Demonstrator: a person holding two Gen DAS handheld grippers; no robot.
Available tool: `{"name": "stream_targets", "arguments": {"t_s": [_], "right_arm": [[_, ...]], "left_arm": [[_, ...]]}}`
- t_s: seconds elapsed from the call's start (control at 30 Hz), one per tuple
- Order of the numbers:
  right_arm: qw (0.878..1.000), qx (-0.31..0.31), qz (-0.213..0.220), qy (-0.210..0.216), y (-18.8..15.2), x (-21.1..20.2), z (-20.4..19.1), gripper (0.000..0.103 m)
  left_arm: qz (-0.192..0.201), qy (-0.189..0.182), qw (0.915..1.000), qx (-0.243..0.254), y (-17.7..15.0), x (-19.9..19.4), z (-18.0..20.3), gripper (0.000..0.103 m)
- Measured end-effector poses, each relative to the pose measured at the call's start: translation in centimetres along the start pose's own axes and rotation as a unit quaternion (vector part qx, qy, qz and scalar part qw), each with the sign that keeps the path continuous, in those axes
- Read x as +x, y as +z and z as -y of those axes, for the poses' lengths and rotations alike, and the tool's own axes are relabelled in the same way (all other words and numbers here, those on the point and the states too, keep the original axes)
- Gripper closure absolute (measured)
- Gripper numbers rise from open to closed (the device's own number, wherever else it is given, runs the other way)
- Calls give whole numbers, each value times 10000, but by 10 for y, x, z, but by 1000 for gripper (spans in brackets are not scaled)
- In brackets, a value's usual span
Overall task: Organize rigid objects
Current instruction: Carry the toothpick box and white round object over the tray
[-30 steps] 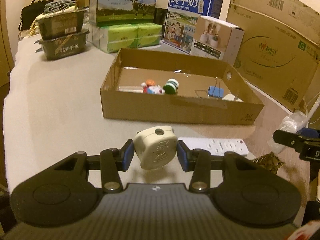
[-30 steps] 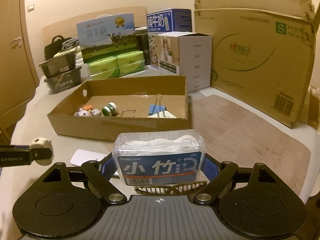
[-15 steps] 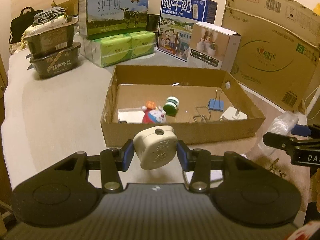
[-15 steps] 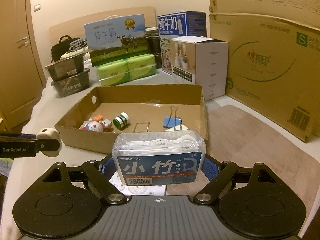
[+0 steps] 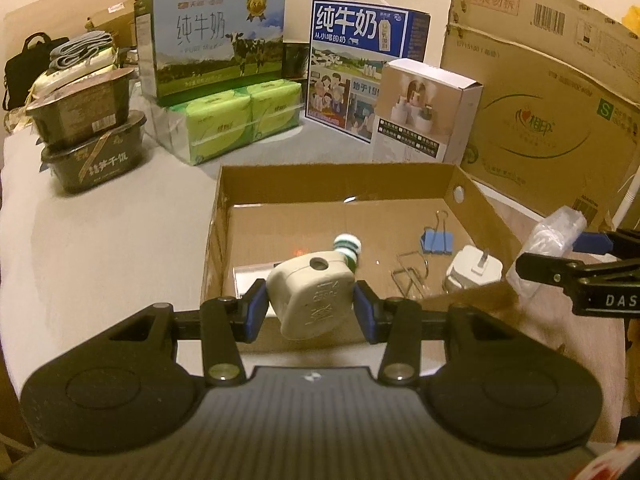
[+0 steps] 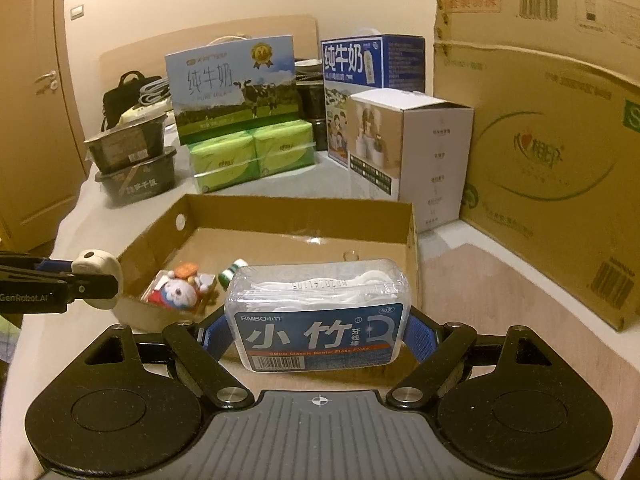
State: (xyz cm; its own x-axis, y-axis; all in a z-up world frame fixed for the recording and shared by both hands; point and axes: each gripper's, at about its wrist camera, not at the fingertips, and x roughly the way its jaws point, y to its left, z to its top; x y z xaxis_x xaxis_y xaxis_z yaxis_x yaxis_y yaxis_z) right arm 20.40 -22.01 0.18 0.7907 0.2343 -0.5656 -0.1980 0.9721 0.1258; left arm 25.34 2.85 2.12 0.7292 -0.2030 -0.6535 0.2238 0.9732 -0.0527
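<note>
Between the blue pads of the left gripper, a cream plug adapter is clamped and held in the air above the near wall of the open cardboard box. Right gripper: jaws closed on a clear floss-pick case, held at the same near wall. Box contents: a green-and-white bottle, a blue binder clip, a white charger and a blue cartoon figure. Milk cartons and tissue packs stand behind the box.
</note>
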Motion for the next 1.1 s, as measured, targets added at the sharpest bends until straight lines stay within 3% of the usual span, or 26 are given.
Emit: {"name": "stream_targets", "arguments": {"t_s": [0.47,1.1], "right_arm": [[9995,-237,-218,-16,45,59,4,18],[9984,-165,-541,78,73,135,4,18]], "left_arm": [[18,-27,9998,219,44,44,-9,61],[-146,-31,9995,279,70,110,-27,61]]}}
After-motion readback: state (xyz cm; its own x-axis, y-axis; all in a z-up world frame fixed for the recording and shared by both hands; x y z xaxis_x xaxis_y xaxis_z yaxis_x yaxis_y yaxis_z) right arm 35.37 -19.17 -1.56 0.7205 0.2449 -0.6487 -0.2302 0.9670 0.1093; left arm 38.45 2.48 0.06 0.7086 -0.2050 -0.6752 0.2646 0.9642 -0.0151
